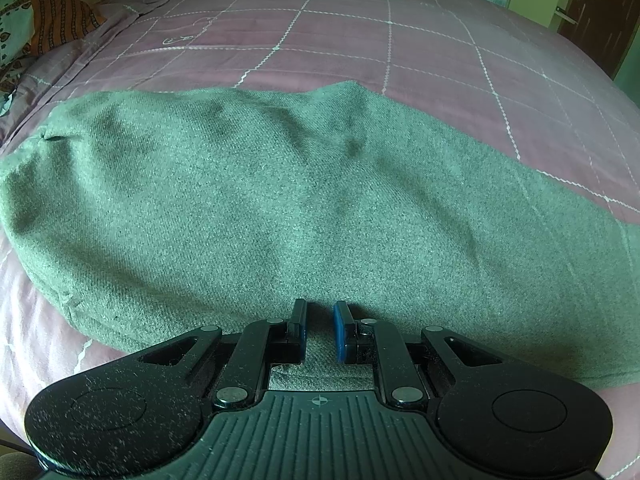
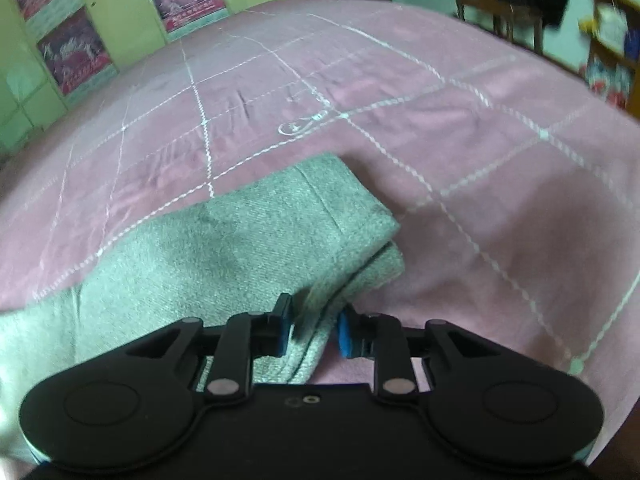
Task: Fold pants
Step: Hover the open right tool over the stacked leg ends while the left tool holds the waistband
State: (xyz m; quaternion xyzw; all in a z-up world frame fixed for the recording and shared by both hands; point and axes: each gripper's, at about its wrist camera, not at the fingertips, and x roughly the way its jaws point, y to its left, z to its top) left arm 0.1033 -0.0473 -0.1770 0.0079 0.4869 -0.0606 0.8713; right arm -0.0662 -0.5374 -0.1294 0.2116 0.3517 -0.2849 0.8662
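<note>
Grey-green pants [image 1: 280, 208] lie across a pink checked bedsheet [image 1: 360, 40], folded lengthwise, with one rounded end at the left. My left gripper [image 1: 320, 328] sits at the near edge of the pants, its jaws narrowly apart with cloth between them. In the right wrist view the other end of the pants [image 2: 280, 224] lies in two stacked layers with a hem. My right gripper [image 2: 314, 332] is at the near edge of that end, its jaws slightly apart around a fold of the cloth.
Orange and patterned cloth [image 1: 52, 16] lies at the far left of the bed. Green cabinets with posters [image 2: 72, 52] stand behind the bed. A wooden chair [image 2: 500, 16] and shelves [image 2: 612, 52] stand at the far right.
</note>
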